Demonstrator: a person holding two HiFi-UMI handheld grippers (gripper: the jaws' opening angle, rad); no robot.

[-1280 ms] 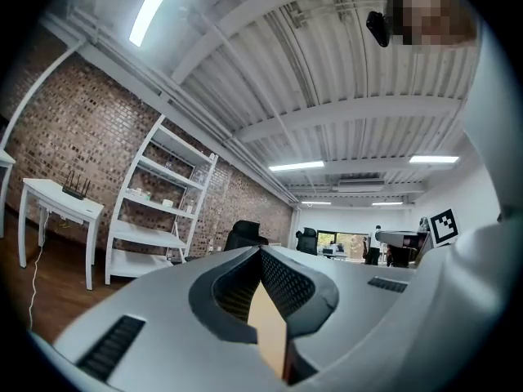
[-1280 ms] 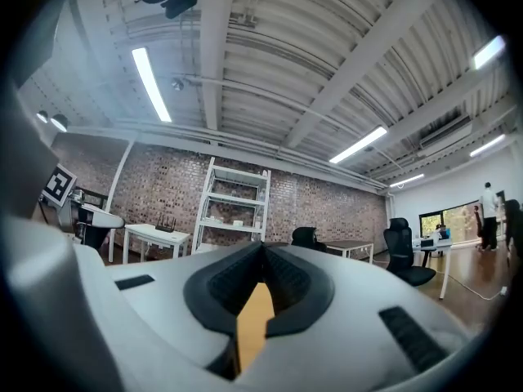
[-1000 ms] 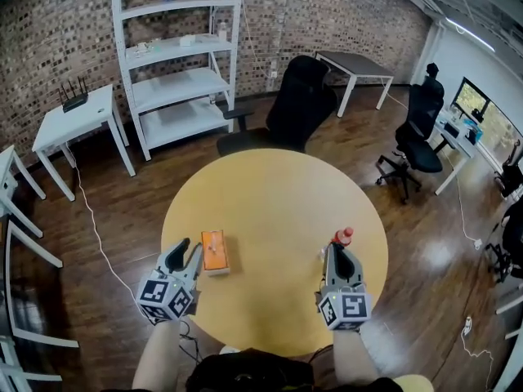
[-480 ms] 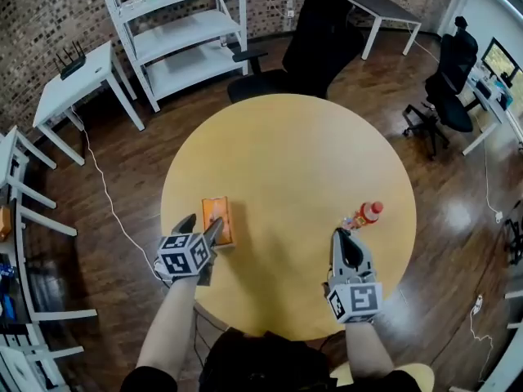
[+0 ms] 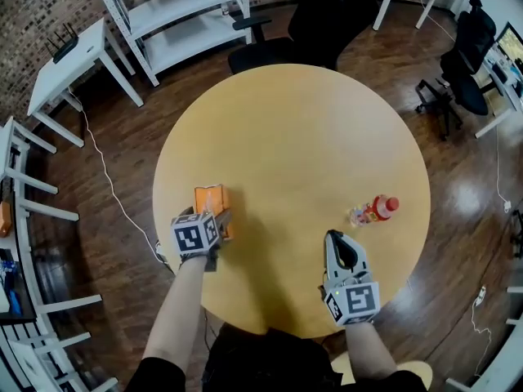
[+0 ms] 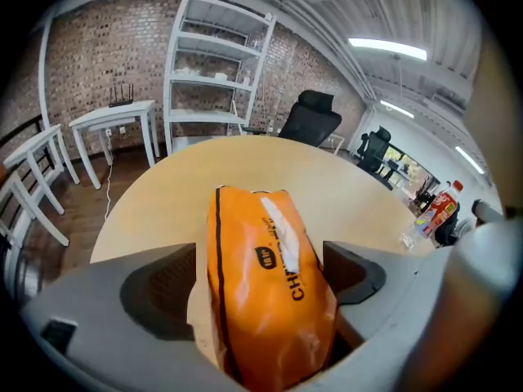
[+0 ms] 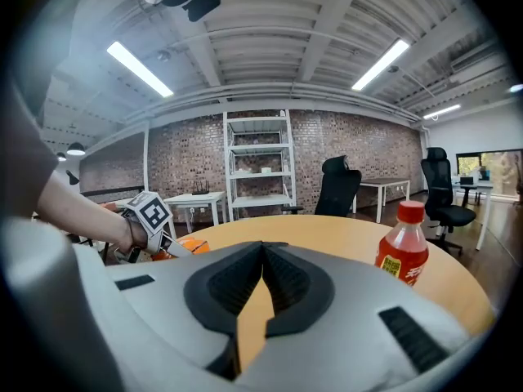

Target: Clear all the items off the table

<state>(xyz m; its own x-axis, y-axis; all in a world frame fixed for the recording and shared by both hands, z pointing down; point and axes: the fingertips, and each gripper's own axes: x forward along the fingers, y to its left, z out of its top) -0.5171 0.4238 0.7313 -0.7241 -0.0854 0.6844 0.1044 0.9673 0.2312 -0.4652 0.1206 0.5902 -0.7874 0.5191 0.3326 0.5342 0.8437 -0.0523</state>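
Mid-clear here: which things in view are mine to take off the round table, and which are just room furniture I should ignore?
Part of the job:
- orange packet, lying near the left edge of the round table
- red-capped drink bottle, standing toward the right edge

Just standing about, off the table:
- white shelving unit
- black office chair
- white side table

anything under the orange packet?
Only the round table shows around the orange packet, which lies straight on the wood. The patch directly beneath the packet is covered, so nothing there can be checked.
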